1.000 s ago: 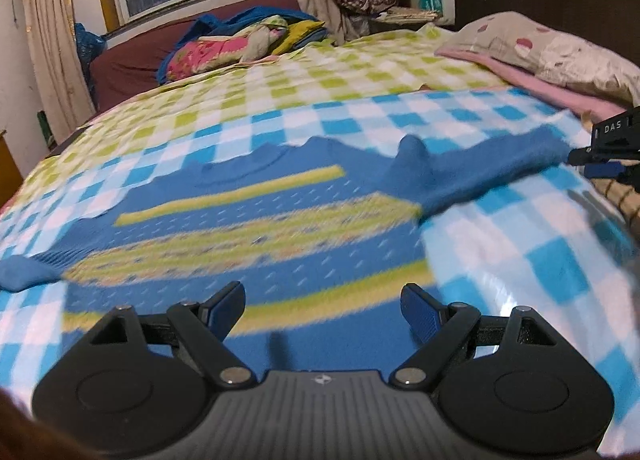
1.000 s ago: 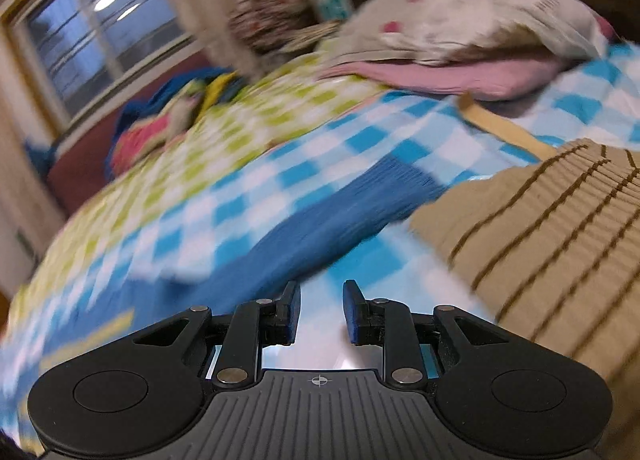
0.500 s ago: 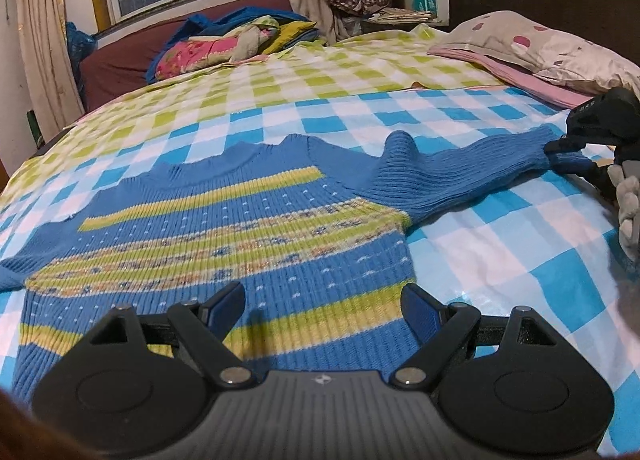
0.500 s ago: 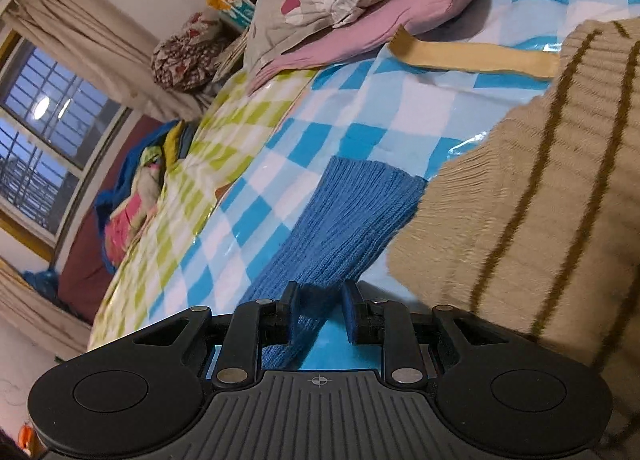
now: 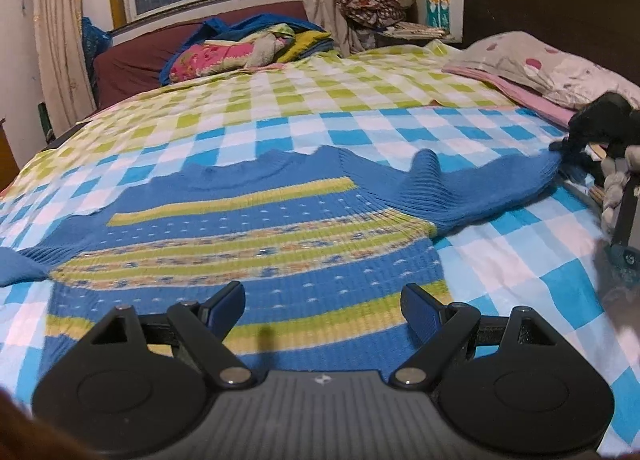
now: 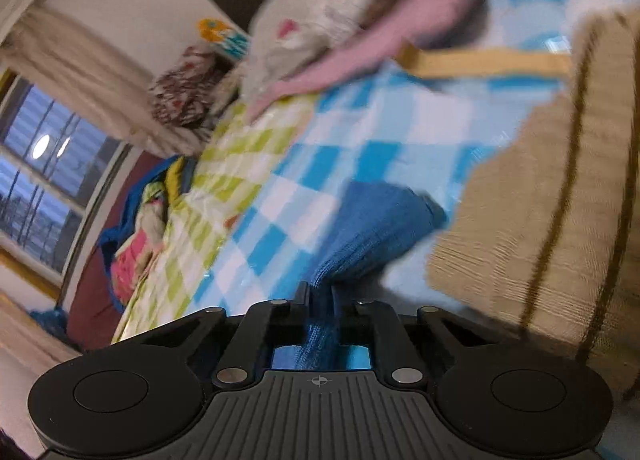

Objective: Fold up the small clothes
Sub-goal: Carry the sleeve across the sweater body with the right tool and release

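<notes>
A small blue knit sweater [image 5: 256, 248] with yellow-green stripes lies spread flat on the checked bedspread [image 5: 360, 120]. My left gripper [image 5: 323, 308] is open and empty, hovering over the sweater's lower hem. The sweater's right sleeve [image 5: 492, 188] stretches right to my right gripper [image 5: 568, 148], seen at the far right edge. In the right wrist view my right gripper [image 6: 320, 294] is shut on the blue sleeve cuff [image 6: 376, 228], which bunches between the fingers.
A tan sweater with brown stripes [image 6: 552, 196] lies right beside the sleeve cuff. Pillows [image 5: 552, 68] lie at the dark headboard on the right. A pile of colourful bedding [image 5: 248, 48] lies at the far side under the window.
My right gripper has closed on the blue sleeve cuff, which was between the open fingers before. The left gripper has steadied over the sweater's hem and stays open.
</notes>
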`<state>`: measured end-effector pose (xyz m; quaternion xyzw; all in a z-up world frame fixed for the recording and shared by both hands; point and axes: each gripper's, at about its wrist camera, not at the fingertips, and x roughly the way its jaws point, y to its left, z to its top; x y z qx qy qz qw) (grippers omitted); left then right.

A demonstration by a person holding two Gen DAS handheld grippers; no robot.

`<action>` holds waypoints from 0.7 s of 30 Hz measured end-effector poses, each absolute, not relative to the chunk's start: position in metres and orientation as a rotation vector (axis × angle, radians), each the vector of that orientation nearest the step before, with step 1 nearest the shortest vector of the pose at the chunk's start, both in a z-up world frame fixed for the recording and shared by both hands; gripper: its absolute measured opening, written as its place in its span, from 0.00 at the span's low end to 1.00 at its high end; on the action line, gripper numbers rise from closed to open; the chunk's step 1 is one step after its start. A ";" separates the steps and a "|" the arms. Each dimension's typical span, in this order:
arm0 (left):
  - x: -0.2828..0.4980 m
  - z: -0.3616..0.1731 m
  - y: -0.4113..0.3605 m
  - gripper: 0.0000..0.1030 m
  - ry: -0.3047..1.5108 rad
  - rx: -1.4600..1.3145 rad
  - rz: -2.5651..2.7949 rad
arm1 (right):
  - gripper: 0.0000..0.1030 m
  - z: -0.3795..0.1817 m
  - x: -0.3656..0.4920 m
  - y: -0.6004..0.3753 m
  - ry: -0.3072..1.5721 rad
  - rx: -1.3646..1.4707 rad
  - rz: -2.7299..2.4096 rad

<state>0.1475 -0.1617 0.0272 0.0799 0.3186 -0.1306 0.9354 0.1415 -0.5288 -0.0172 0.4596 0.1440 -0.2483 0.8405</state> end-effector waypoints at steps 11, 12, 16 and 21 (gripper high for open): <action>0.119 0.040 -0.072 0.88 0.628 0.161 -0.191 | 0.09 0.064 0.192 -0.361 0.354 0.547 -0.101; 0.115 0.040 -0.060 0.88 0.628 0.166 -0.179 | 0.09 0.063 0.198 -0.335 0.377 0.475 -0.060; 0.101 0.034 -0.019 0.88 0.622 0.181 -0.116 | 0.09 0.037 0.217 -0.235 0.491 0.153 0.088; 0.094 0.015 0.018 0.88 0.646 0.156 -0.083 | 0.12 -0.013 0.208 -0.153 0.575 -0.212 0.154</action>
